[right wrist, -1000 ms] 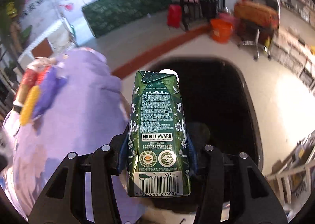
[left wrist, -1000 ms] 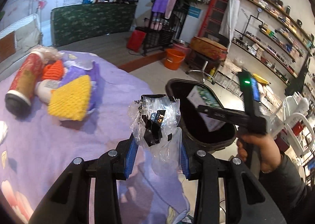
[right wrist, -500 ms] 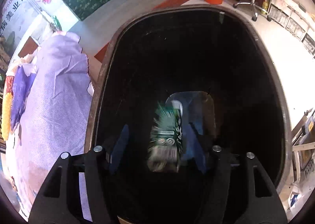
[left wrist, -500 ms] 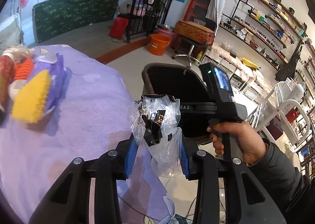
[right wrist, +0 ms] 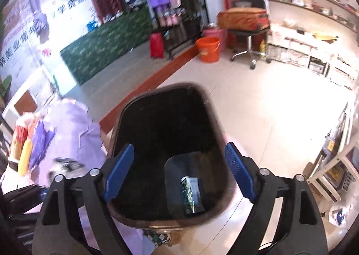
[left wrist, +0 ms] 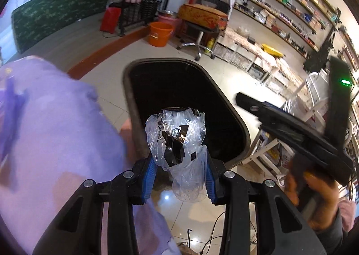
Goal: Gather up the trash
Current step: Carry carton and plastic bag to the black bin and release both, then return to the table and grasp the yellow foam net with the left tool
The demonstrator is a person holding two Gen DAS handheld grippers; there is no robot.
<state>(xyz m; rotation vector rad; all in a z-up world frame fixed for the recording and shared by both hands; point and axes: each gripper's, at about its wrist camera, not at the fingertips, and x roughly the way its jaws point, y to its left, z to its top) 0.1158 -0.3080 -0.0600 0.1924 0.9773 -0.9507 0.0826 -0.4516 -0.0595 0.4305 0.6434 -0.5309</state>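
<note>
bin, black, open-topped, sits on the tiled floor just beside the table edge with the purple cloth. green carton lies at the bottom of the bin, down in the near corner in the right wrist view.

right gripper: jaws have just been opening and now stand wide, blue pads well apart, nothing between them. it hangs above the near rim of the bin, carton visible below in the gap. in the left wrist view the same gripper is off to the right of the bin, held in a hand, blurred, with a green light lit on its body.

left gripper: jaws partly closed, pads pressing both sides of a crumpled clear plastic wrapper with black patches on it. wrapper sticks up past the fingertips and overlaps the near rim of the bin in that view; cannot tell if it is over the opening.

more trash sits on the cloth: red can, yellow and orange foam netting, purple packaging, bunched together, blurred.

orange bucket stands on the floor behind the bin.
</note>
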